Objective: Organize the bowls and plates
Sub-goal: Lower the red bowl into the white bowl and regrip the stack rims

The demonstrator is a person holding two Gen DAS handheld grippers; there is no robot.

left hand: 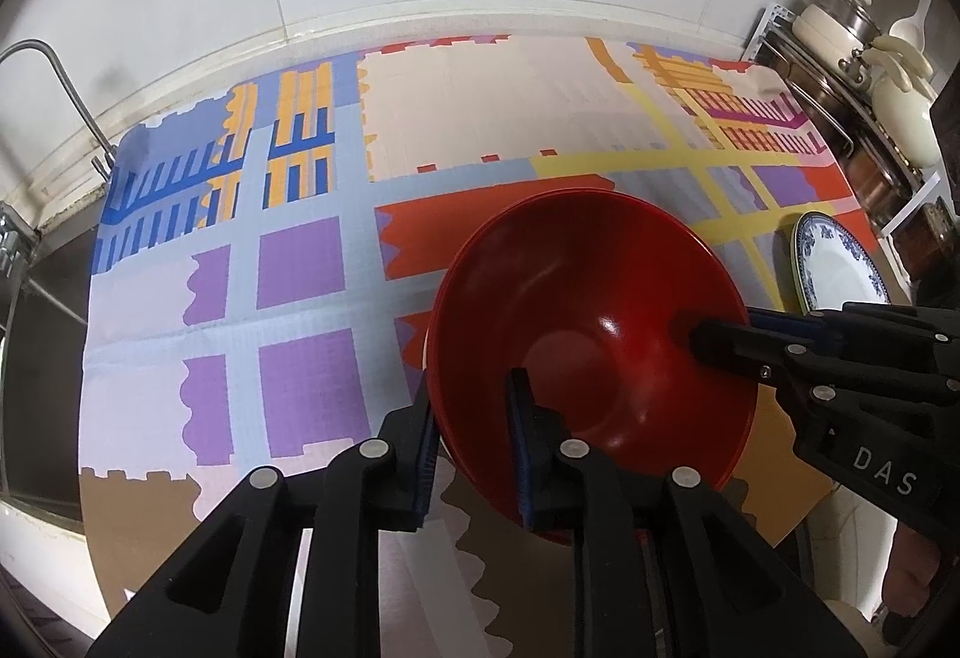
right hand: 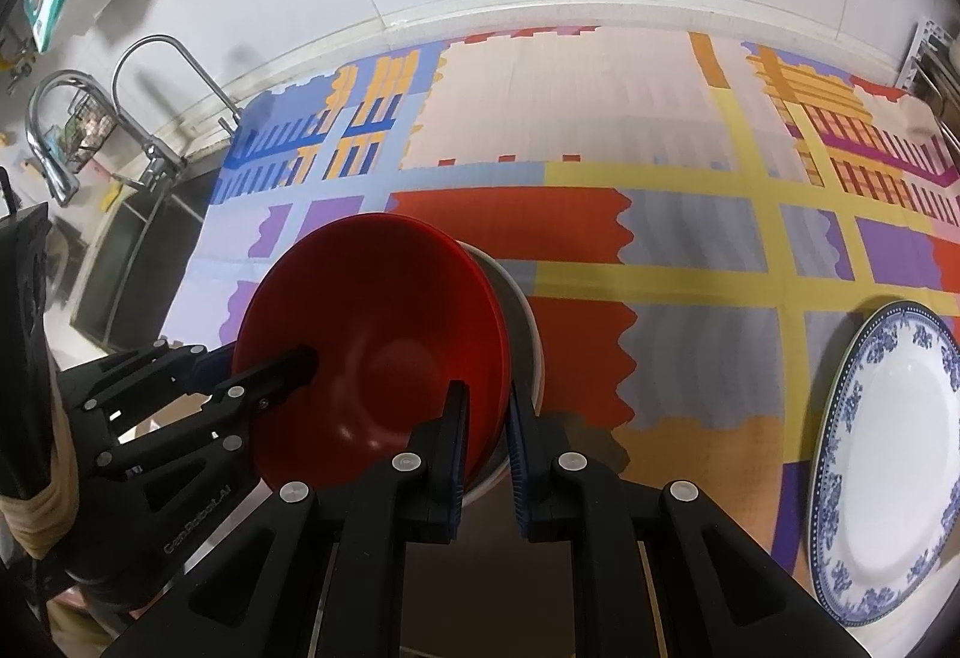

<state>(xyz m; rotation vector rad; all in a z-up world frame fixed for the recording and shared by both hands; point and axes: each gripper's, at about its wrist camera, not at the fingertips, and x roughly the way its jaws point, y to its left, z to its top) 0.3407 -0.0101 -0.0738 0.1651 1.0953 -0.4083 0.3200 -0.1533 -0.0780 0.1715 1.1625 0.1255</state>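
Patchwork cloth (right hand: 690,250) covers the desk, and everything is judged from the red bowl (right hand: 372,352) at its near edge. Well to the bowl's right lies the blue-patterned plate (right hand: 894,454), flat and untouched. Under the red bowl sits a white bowl (right hand: 522,322), likely nested to save room. Left tool (left hand: 474,436) is narrowed onto the red bowl's near rim; right tool (right hand: 483,448) pinches the opposite rim, two grips steadying the tilt.
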